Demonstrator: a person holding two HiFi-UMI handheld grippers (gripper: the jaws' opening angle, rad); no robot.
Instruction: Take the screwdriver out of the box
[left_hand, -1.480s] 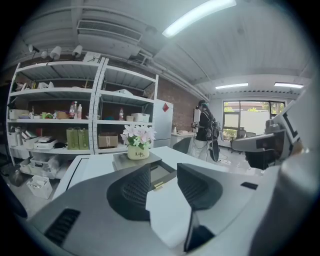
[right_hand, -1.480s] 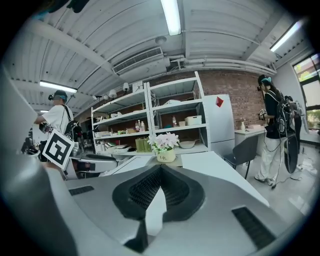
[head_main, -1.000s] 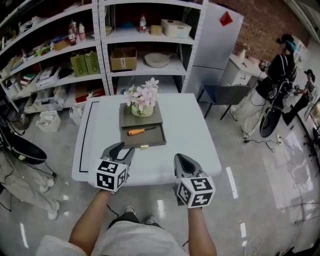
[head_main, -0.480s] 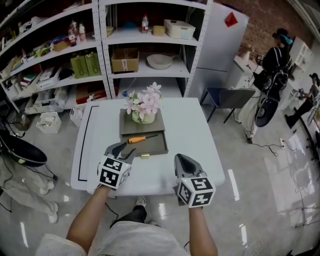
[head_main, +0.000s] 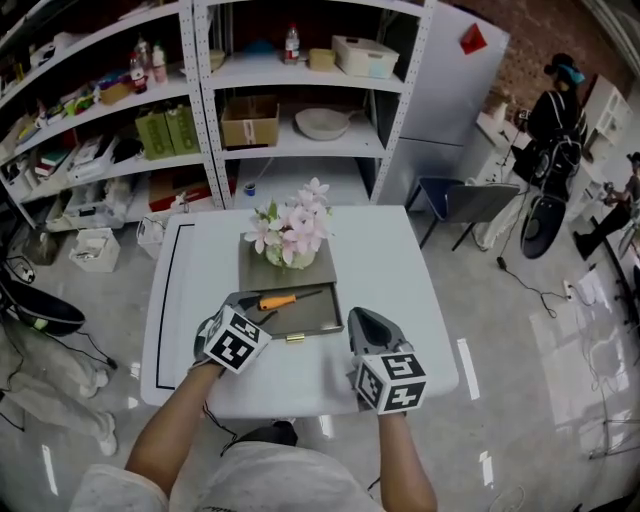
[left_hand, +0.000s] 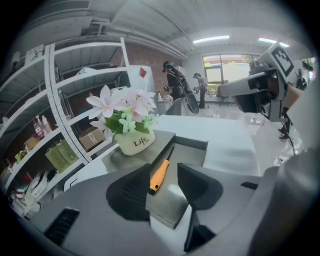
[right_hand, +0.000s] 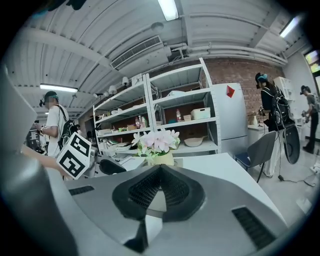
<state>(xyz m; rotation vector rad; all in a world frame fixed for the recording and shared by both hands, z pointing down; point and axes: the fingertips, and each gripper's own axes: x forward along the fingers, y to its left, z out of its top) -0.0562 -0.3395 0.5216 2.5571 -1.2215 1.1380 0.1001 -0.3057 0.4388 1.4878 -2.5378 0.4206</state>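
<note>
Head view: my left hand-held gripper (head_main: 252, 306) is at the near-left corner of the open box (head_main: 310, 322), mid-counter (head_main: 390, 270), with its jaws opening. The orange screwdriver (head_main: 277, 299) lies inside, and a flower pot (head_main: 290, 235) sits on the box top behind it.

Left gripper view: the handle lines up between my jaws, nothing pinched.

Right gripper view: my right hand-held gripper (right_hand: 159, 170) is closed and empty.

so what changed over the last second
The left gripper has come forward and down to the near left corner of the box, rolling as it went; its jaws are opening and grip nothing, the screwdriver lying just beyond them. The right gripper, shut and empty, has moved further in over the table. The screwdriver still lies in the box, the flower pot still on top.
</note>
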